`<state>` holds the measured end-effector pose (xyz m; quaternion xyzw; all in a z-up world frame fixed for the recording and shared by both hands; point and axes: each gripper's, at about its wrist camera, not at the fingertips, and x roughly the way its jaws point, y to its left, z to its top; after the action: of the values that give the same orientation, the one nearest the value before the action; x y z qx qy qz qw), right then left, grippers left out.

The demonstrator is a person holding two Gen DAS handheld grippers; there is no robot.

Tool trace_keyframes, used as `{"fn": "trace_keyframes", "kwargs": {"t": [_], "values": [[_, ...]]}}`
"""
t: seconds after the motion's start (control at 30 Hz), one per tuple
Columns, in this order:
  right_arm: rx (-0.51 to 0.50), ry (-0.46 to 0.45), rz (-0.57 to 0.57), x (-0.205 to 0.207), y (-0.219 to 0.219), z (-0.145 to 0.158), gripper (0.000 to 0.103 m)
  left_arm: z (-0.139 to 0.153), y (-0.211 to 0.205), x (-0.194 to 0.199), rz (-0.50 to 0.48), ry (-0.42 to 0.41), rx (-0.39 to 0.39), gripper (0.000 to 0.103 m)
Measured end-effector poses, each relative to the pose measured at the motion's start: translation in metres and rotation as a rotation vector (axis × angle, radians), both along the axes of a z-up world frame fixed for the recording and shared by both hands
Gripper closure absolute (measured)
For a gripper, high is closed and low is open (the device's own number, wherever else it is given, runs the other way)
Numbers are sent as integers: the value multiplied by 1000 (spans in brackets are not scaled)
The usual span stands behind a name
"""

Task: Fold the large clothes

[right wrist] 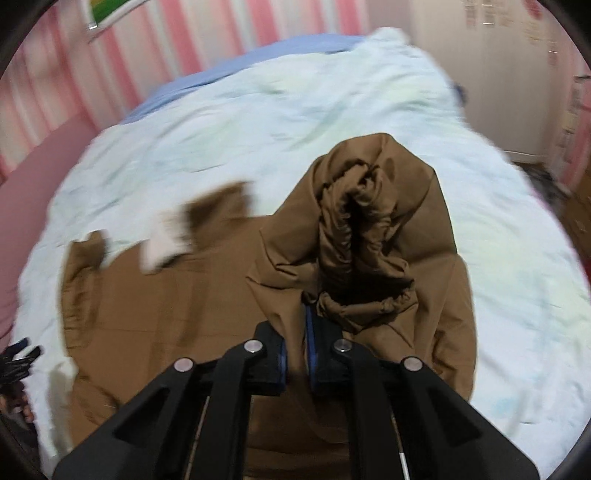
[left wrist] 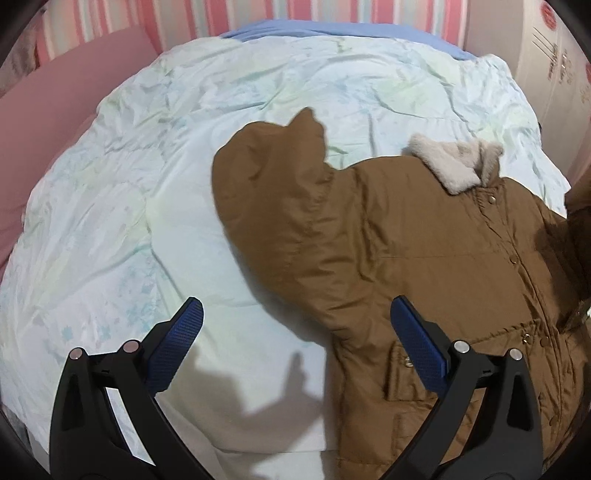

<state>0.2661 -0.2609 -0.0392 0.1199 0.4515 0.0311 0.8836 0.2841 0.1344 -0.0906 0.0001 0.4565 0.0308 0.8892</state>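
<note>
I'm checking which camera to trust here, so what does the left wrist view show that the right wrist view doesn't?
Only the left wrist view shows the coat's front sharply: the fur collar, the row of snap buttons, the left sleeve lying flat, and the open left hand-held gripper hovering empty. Only the right wrist view shows the right hand-held gripper shut on the other sleeve, lifted with its gathered cuff facing the camera. Both show the brown coat spread on the pale quilt, with the striped wall behind.

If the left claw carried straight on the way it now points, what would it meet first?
Most likely the brown coat's sleeve, which lies ahead between the open fingers of the left claw; bare quilt comes before it, though depth is unclear.
</note>
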Motion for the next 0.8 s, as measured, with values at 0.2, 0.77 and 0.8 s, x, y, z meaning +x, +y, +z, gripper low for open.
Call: {"fn": "trace_keyframes", "kwargs": {"t": [0.2,0.77,0.8], "values": [[106,-9,221,17,123,8,96,5,18,-10,-3,-16,78,3],[96,162,478,30,253,-40,27,-8,33,-29,11,52,100,3],[94,133,485,31,250,-29,23,-6,29,-29,8,51,96,3]]}}
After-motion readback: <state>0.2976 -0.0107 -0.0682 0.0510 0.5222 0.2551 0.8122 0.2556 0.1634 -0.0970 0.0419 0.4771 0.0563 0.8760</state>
